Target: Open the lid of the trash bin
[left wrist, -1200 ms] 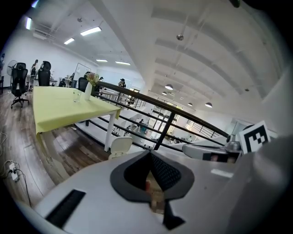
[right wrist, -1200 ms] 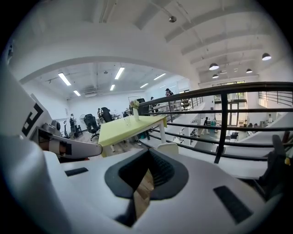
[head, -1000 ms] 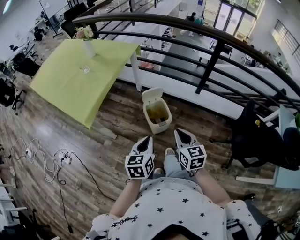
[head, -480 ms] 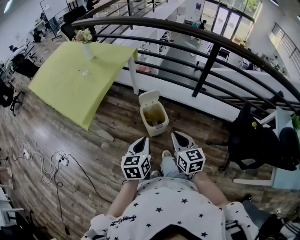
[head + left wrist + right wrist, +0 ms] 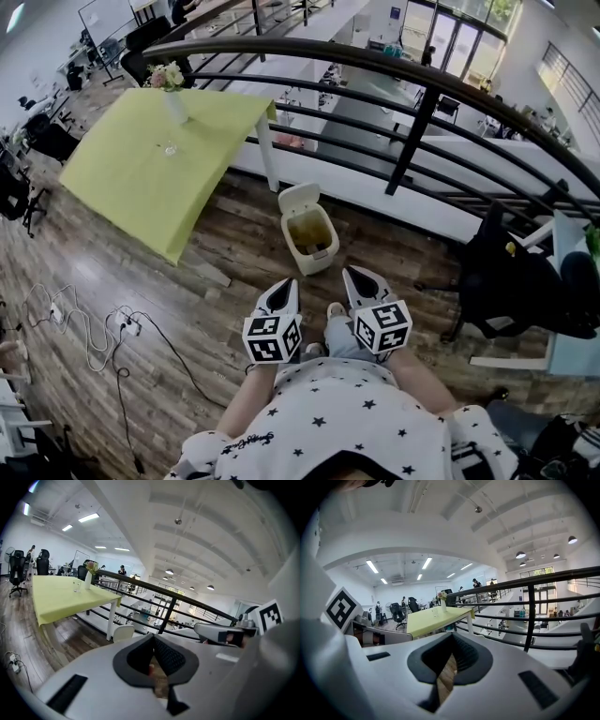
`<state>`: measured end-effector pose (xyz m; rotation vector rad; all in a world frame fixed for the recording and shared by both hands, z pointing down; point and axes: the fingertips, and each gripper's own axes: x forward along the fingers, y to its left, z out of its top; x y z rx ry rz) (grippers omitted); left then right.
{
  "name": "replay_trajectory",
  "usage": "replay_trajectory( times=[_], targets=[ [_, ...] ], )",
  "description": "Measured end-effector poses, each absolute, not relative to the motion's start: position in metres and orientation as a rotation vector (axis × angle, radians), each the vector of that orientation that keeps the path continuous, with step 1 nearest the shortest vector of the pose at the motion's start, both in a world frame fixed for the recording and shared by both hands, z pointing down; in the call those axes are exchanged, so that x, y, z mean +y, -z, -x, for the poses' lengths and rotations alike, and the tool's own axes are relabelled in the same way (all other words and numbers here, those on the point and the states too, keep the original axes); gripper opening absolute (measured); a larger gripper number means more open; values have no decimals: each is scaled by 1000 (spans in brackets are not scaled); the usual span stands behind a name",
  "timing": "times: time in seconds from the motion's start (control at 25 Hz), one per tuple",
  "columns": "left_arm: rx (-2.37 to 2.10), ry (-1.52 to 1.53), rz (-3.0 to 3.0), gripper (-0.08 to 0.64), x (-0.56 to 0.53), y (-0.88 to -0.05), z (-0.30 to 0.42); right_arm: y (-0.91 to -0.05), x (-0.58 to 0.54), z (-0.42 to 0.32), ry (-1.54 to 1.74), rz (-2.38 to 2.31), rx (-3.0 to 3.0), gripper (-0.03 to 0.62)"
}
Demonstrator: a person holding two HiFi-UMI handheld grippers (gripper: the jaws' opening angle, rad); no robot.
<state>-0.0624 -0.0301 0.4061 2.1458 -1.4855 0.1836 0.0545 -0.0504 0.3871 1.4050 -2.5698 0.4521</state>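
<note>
Because the trash bin [image 5: 322,257] sits straight ahead of you on the wooden floor [image 5: 187,309], well apart from both tools, any coming move turns on a forward and downward reach. Its long axis runs away from you toward the railing [image 5: 412,122], and its lid [image 5: 299,198] is already raised, standing upright at the far end with the inside of the bin showing. By that reading, the opening looks done.

Your left hand-held gripper [image 5: 287,285] is slightly the nearer, since the bin lies a little to its side of the gap between your two tools. Your right hand-held gripper [image 5: 355,275] points forward just beside it. Both are clenched on nothing: each gripper view shows the pads meeting at the tips, with only floor visible through the slit behind.

To your left stands a counter [image 5: 141,169] under a yellow-green cloth, carrying a vase of flowers [image 5: 174,94], with one leg near the bin. Cables [image 5: 103,323] trail over the floor farther left, and beyond the railing the room opens onto a lower level.
</note>
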Motion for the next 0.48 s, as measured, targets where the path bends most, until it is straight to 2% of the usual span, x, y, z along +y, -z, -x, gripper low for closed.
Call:
replay_trajectory(
  times=[0.48],
  targets=[
    [-1488, -169, -2145, 12, -31, -406, 69, -378, -50, -42, -443, -1395, -2599, -9]
  ],
)
